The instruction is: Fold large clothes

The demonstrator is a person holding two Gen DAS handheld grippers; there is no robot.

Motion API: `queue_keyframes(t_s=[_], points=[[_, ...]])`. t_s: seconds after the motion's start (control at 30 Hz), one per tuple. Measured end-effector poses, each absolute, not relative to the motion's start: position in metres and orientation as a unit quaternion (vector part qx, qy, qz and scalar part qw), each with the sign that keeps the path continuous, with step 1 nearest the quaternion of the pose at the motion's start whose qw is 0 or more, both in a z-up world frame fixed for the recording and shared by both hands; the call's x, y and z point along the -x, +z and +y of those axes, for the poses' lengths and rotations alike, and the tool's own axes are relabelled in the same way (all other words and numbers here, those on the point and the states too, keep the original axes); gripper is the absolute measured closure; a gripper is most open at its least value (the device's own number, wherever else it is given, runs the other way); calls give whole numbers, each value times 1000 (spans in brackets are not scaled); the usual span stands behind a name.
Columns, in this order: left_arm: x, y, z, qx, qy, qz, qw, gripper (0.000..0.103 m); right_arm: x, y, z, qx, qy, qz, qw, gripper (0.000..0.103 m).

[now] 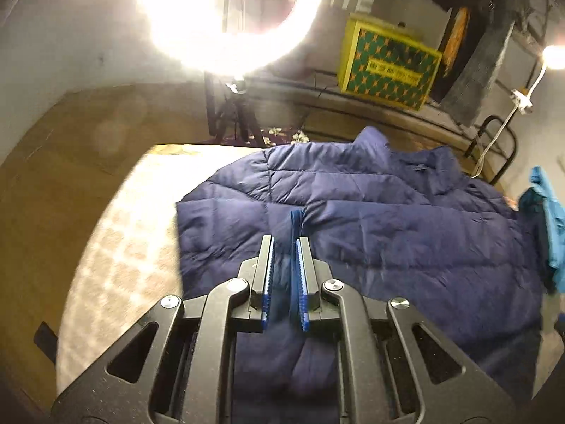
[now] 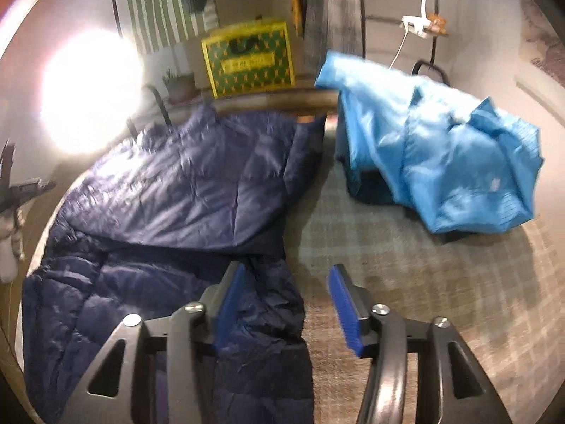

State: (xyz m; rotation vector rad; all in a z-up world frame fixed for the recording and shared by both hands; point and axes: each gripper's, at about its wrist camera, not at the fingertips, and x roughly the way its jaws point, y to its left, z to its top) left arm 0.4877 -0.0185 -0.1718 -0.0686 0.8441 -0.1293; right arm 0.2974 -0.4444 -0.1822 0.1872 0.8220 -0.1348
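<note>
A navy quilted puffer jacket point(image 1: 370, 219) lies spread on a beige checked bed point(image 1: 116, 247); it also shows in the right wrist view point(image 2: 183, 190). My left gripper point(image 1: 285, 243) is nearly closed, pinching a thin blue edge of the jacket point(image 1: 296, 226) between its pads, above the jacket. My right gripper point(image 2: 286, 275) is open and empty, hovering over the jacket's lower right edge, with one finger above the jacket and the other above the bed cover point(image 2: 388, 254).
A light blue jacket point(image 2: 434, 152) lies crumpled at the far right of the bed, seen also at the left wrist view's edge point(image 1: 543, 219). A bright ring light point(image 1: 226, 14) on a tripod stands beyond the bed. A yellow-green box point(image 1: 388, 67) sits on a shelf behind.
</note>
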Motion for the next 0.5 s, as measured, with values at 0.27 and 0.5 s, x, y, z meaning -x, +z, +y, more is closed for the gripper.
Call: queue_keyframes(t_s=[0.27,0.5], points=[[-376,-123,48,65,-79,393,914,91,-239,-126,-452,-88,-49,308,946,30],[-285,-121,83,68,-101,424,898,55,-179,-109,-440,-77,-19,323,943,16]])
